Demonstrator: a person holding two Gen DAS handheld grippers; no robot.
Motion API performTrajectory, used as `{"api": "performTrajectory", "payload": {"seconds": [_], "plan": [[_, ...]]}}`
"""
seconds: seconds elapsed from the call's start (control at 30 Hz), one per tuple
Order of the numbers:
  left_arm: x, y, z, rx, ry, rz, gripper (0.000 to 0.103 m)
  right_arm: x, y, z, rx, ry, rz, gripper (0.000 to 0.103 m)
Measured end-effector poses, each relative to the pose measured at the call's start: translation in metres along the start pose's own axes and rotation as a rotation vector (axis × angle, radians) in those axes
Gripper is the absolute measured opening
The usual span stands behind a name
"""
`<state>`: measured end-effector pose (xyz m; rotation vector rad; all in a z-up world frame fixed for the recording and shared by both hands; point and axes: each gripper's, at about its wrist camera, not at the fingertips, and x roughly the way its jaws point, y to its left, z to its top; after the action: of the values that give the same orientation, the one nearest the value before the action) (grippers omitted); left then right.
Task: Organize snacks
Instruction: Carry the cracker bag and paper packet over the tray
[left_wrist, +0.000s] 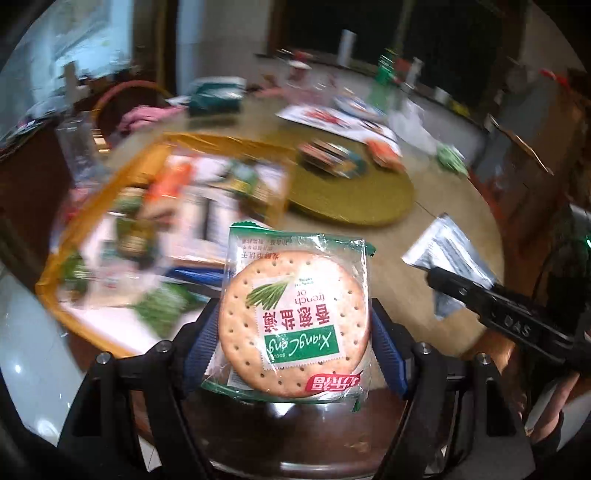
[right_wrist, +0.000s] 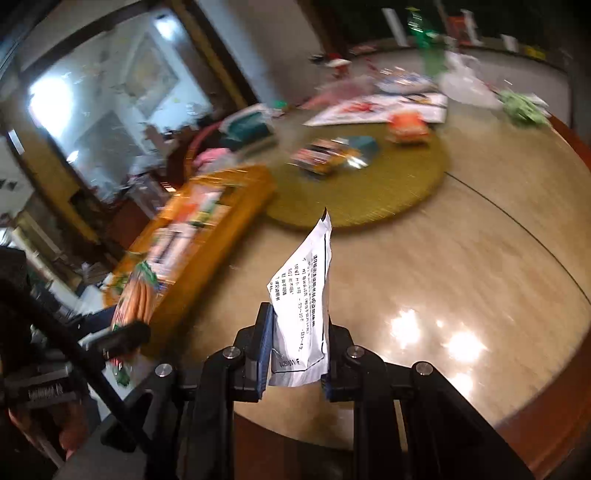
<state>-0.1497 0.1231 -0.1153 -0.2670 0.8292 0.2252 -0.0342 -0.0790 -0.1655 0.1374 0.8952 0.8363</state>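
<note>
Cracker pack (left_wrist: 293, 325): a round scallion cracker in clear film, clamped edge to edge between the blue pads of the left gripper (left_wrist: 295, 332) and held in the air above the near edge of the table (left_wrist: 454, 221).
Sachet (right_wrist: 304, 306): a thin white printed packet standing upright in the right gripper (right_wrist: 297, 354), whose jaws are squeezed together on its lower part. In the left view it shows as a silvery packet (left_wrist: 448, 258) at the tip of the right finger.
Box (left_wrist: 110, 229): an orange-rimmed container on the left of the table, already holding several packs. It is blurred, so its contents cannot be named.
Mat (left_wrist: 354, 199): a round olive mat beyond the box, with more loose snacks lying on it.
Likely step: carrying both items toward the box, as a guess.
Risk, cracker: the pads bear on the cracker's rim, so a harder squeeze could crack it, and slick film could let it twist or slide out.
Risk, sachet: it is limp and held low, so the top could flop over or catch the box rim on the way in.
Risk, collision: the grippers are near each other, so heading for one box together could knock them or the packs.
Risk, blur: the scene is smeared, which suggests fast motion, and a quick swing loosens a light grip.
</note>
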Motion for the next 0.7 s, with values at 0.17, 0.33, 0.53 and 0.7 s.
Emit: {"api": "performTrajectory", "payload": {"seconds": [0.17,0.33,0.53,0.7], "plan": [[-0.006,0.058,0.009,-0.104,-0.029,0.097,0.077,0.035,0.042,0.026,-0.058,0.039,0.083,0.021],[0.003,0.102,0.011,-0.178,-0.015,0.162,0.077,0.08,0.076,0.052,-0.106,0.094,0.11,0.021],[0.015,0.118,0.01,-0.177,-0.005,0.199,0.077,0.121,0.102,0.087,-0.106,0.124,0.123,0.021],[0.03,0.126,0.015,-0.161,0.004,0.209,0.077,0.154,0.11,0.107,-0.11,0.143,0.093,0.021]]}}
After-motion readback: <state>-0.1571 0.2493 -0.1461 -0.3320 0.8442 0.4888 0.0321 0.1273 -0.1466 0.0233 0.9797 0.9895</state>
